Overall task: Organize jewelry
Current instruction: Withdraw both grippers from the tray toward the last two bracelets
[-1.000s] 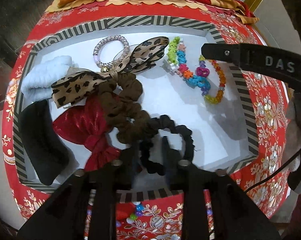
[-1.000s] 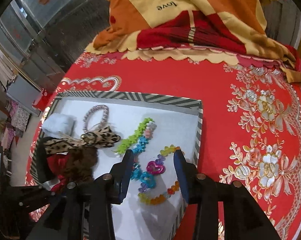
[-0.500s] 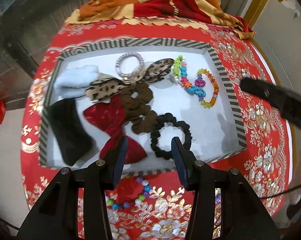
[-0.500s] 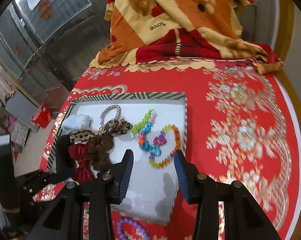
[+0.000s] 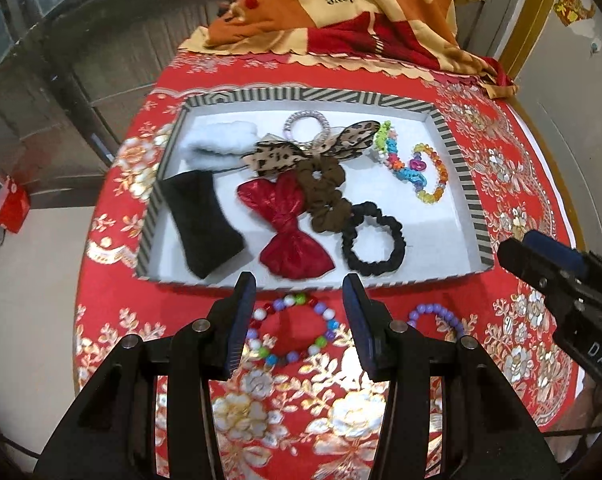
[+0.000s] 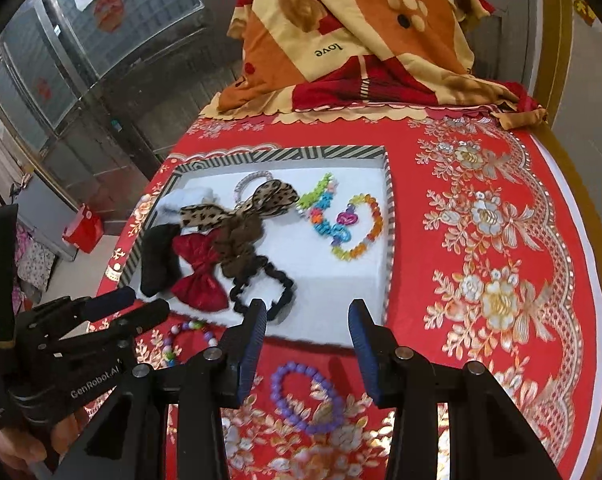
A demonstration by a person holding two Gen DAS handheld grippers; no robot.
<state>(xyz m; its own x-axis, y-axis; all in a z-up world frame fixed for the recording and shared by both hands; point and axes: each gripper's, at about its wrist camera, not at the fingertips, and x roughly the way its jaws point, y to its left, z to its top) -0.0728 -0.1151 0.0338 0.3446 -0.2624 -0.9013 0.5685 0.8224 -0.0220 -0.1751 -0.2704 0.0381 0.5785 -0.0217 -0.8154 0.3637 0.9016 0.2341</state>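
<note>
Both my hand-held grippers are spread and empty. Left hand-held gripper (image 5: 299, 312) hangs above the multicolour bracelet (image 5: 291, 328); right hand-held gripper (image 6: 307, 344) above the purple bracelet (image 6: 307, 398). Both bracelets lie on the worktop just near of the tray (image 5: 467, 184). Pickup step, I judge: next, drop and pinch.

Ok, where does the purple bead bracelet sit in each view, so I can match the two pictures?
Left wrist view: purple bracelet low right of centre, on the red cloth, partly hidden behind the left tool's right finger.
Right wrist view: the bracelet low centre, whole, on the cloth between the right tool's fingers.
Shared landmark: the striped tray; the bracelet lies just outside its near edge in both.
</note>
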